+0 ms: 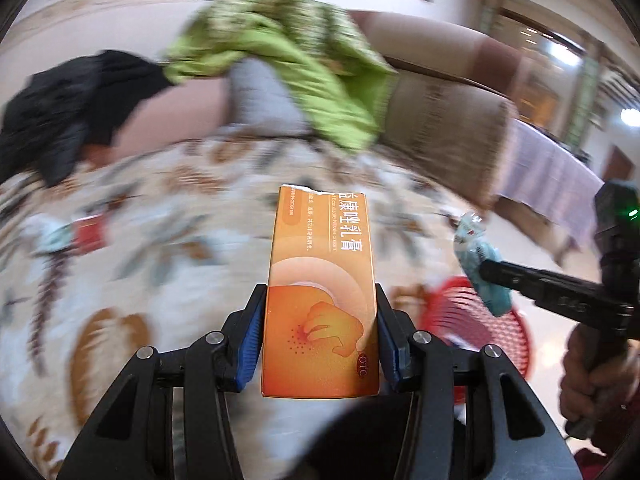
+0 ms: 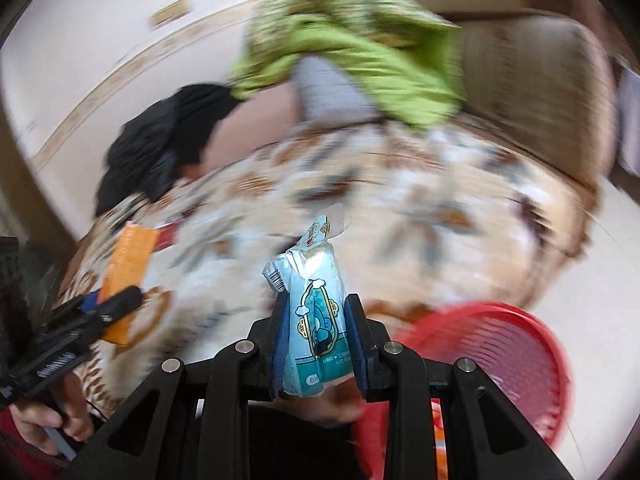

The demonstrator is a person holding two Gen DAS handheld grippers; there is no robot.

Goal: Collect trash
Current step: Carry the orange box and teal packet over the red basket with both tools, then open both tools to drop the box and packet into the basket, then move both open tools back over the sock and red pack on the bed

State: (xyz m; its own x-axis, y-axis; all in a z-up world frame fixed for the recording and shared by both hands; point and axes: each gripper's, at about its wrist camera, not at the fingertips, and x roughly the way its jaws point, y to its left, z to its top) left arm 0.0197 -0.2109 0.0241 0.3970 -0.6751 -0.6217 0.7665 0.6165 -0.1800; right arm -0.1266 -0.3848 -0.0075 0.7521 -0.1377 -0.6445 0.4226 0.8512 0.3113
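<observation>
gripping an orange medicine box (image 1: 320, 292) upright, the left gripper (image 1: 320, 300) is hovering over the patterned sofa cover (image 1: 160, 240). the right gripper (image 2: 318, 332) is pinching a light blue wrapper (image 2: 316, 304) just left of the red basket (image 2: 520, 360), near the sofa's right end.

I see the patterned sofa seat (image 1: 160, 240) lying open ahead of both grippers. Green cloth (image 1: 288, 52) and black garment (image 1: 68, 108) block the backrest. The red basket (image 2: 516, 360) mouth beside the seat edge stands unobstructed.
</observation>
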